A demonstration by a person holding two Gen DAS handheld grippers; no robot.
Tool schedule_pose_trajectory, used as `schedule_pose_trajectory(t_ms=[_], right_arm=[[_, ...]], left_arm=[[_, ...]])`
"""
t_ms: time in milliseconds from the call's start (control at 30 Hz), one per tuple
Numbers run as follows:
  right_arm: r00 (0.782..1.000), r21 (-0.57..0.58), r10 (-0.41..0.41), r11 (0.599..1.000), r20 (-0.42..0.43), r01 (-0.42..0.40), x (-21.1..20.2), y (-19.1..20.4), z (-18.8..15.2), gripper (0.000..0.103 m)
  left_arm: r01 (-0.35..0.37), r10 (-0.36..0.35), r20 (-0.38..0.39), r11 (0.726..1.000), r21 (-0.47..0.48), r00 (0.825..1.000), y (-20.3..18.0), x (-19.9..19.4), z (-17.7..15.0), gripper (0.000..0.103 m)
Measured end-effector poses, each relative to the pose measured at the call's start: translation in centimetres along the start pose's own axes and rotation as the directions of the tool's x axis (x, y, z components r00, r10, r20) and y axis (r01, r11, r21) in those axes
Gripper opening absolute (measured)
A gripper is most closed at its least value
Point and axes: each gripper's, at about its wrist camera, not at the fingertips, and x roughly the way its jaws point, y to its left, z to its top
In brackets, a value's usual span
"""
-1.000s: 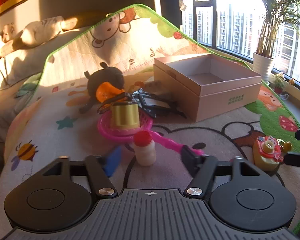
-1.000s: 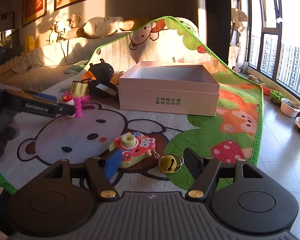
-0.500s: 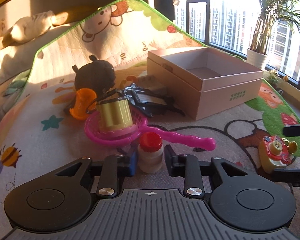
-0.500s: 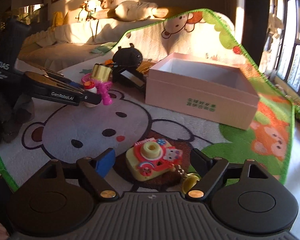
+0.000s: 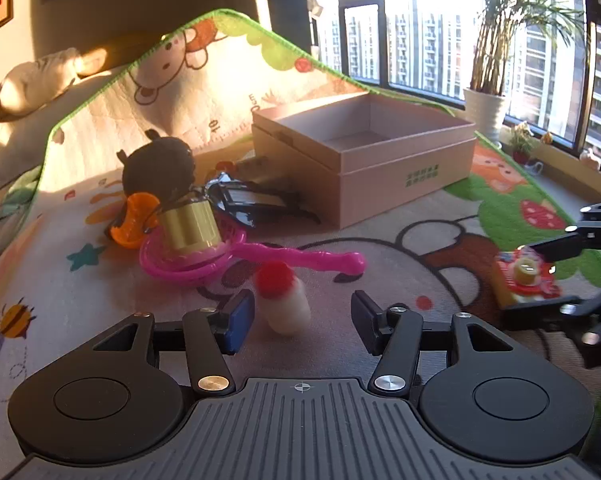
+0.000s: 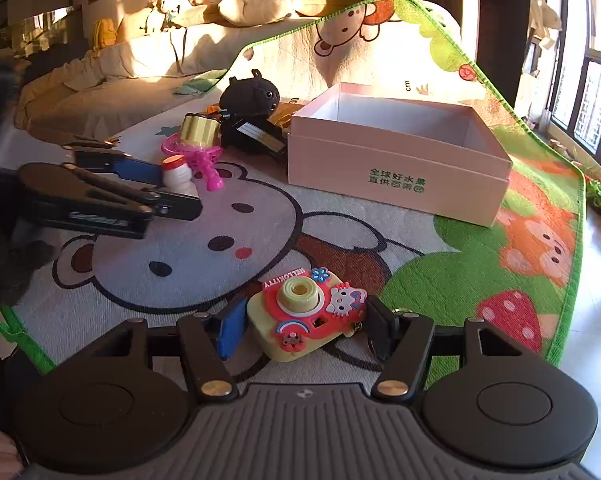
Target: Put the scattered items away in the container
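None of the scattered toys is in the pink cardboard box (image 6: 400, 164) yet; what shows of its inside is bare in both views. The left gripper (image 5: 302, 314) has its jaws spread around a small white bottle with a red cap (image 5: 282, 298), which looks tilted and blurred on the play mat (image 6: 480, 276); only the blue-padded finger is near it, and I cannot tell whether it touches. The right gripper (image 6: 304, 322) brackets the Hello Kitty toy camera (image 6: 306, 314), jaws close on either side but, as far as I can judge, not yet clamped. Left on the mat near the box are a black plush toy (image 6: 250, 98), a gold cup (image 5: 188, 222) sitting in a pink scoop (image 5: 240, 258), an orange piece (image 5: 134, 220) and a black tangle (image 5: 248, 200). I judge the tidying barely begun: 2 grasps forming, 0 items delivered.
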Motion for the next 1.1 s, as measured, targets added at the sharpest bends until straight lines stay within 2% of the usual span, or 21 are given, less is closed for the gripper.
schedule_pose_trajectory(t_ms=[100, 133, 167, 200, 433, 600, 733, 900, 1100], right_arm=[[1.0, 0.008, -0.015, 1.0, 0.005, 0.015, -0.7, 0.0, -0.2, 0.062], [1.0, 0.012, -0.018, 1.0, 0.005, 0.018, -0.9, 0.0, -0.3, 0.062], [1.0, 0.015, -0.022, 1.0, 0.006, 0.022, -1.0, 0.0, -0.4, 0.062], [1.0, 0.017, -0.026, 1.0, 0.007, 0.026, -1.2, 0.0, -0.4, 0.062], [0.998, 0.018, -0.054, 0.998, 0.028, 0.053, -3.3, 0.1, -0.8, 0.062], [0.997, 0.025, -0.072, 0.997, 0.026, 0.072, -5.0, -0.3, -1.2, 0.062], [0.995, 0.059, -0.084, 0.995, 0.054, 0.081, -6.5, -1.4, -0.4, 0.062], [0.986, 0.117, -0.077, 0.991, 0.15, 0.06, -7.2, -4.5, 4.2, 0.062], [0.956, 0.226, -0.068, 0.974, 0.284, 0.002, -4.2, -10.1, 13.9, 0.063]], left_arm=[[0.0, 0.0, -0.017, 1.0, -0.011, 1.0, 0.2, 1.1, 0.1, 0.056], [0.003, -0.004, -0.017, 1.0, -0.016, 1.0, 0.3, 1.2, 0.2, 0.048], [0.006, -0.006, -0.017, 1.0, -0.017, 1.0, 0.3, 1.2, 0.2, 0.034], [0.006, -0.006, -0.015, 1.0, -0.013, 1.0, 0.3, 1.1, 0.2, 0.029], [0.056, -0.056, 0.021, 0.998, 0.011, 0.998, -0.8, -2.2, -0.1, 0.029], [0.133, -0.138, 0.066, 0.989, 0.071, 0.988, -3.2, -5.7, 0.3, 0.029], [0.164, -0.174, 0.096, 0.981, 0.103, 0.98, -4.4, -6.1, 1.7, 0.029], [0.167, -0.189, 0.149, 0.975, 0.15, 0.971, -4.6, -3.8, 6.3, 0.029], [0.151, -0.178, 0.233, 0.98, 0.131, 0.956, -3.2, 1.8, 13.9, 0.031]])
